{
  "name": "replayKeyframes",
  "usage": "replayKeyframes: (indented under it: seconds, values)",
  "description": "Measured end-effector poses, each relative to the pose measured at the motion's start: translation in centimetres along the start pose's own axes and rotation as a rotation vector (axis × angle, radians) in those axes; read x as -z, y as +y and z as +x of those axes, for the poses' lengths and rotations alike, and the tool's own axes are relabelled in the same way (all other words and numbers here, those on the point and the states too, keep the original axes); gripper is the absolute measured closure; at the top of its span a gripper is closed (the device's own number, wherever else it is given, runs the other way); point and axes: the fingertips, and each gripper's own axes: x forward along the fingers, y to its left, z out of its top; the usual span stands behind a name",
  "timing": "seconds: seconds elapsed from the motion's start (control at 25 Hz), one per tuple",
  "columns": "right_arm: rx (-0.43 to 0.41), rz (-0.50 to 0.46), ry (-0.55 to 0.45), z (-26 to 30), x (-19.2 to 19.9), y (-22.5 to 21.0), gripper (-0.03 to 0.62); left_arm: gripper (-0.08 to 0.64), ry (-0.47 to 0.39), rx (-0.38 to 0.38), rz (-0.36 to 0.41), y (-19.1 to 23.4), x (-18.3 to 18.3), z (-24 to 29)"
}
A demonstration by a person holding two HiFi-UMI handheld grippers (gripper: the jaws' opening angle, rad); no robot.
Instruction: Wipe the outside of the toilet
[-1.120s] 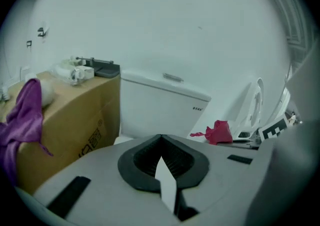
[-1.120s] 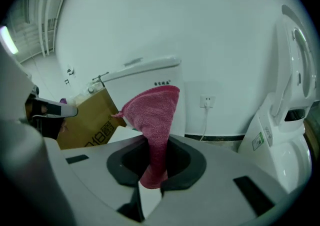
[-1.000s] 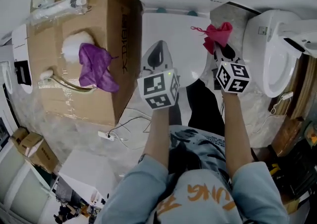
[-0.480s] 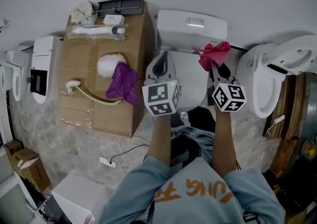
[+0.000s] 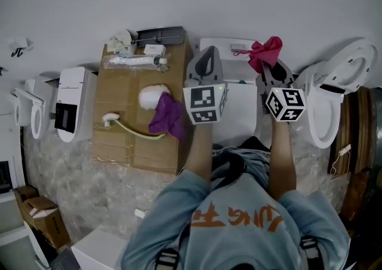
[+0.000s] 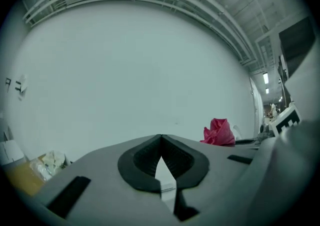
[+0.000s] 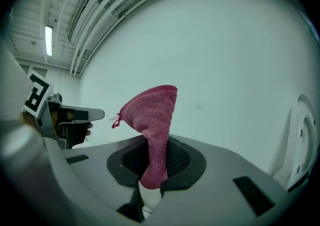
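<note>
The white toilet [image 5: 237, 113] stands against the wall, lid down, with its tank [image 5: 230, 48] behind. My right gripper [image 5: 272, 67] is shut on a red cloth [image 5: 266, 51], held up over the tank's right end; the cloth [image 7: 152, 115] rises in a bunch from between the jaws. My left gripper [image 5: 206, 52] is shut and holds nothing, raised in front of the tank's left end. In the left gripper view the gripper [image 6: 160, 141] points at the bare wall, its jaws closed together, and the red cloth [image 6: 218, 132] shows off to the right.
A cardboard box [image 5: 128, 137] stands left of the toilet with a purple cloth [image 5: 169, 114], a white pad [image 5: 151, 96] and a hose [image 5: 128, 127] on it. A second toilet [image 5: 331, 95] with raised lid stands at the right. A white unit [image 5: 71, 110] stands further left.
Both grippers have risen from over the toilet lid to tank height, the red cloth going up with the right one. The head view has pulled back and shows more wall.
</note>
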Motion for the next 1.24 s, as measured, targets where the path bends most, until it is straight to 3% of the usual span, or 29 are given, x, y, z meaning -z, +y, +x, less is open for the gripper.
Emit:
replayKeyframes:
  seconds: [0.2,0.4,0.64,1.24]
  values:
    - [0.01,-0.034,-0.089,0.9,-3.9,0.8,0.523,0.54,-0.019,0.002,0.08,0.2,-2.2,0.6]
    - [-0.002,-0.058,-0.113,1.8,-5.8,1.3,0.523,0.54,-0.041,-0.001,0.13,0.4,-3.8,1.3]
    - [0.009,-0.08,-0.106,2.3,-6.2,1.0,0.523,0.54,-0.051,-0.003,0.071,0.8,-3.2,2.2]
    - [0.012,-0.11,-0.099,3.0,-6.1,0.9,0.523,0.54,-0.045,0.013,0.033,0.9,-2.1,3.2]
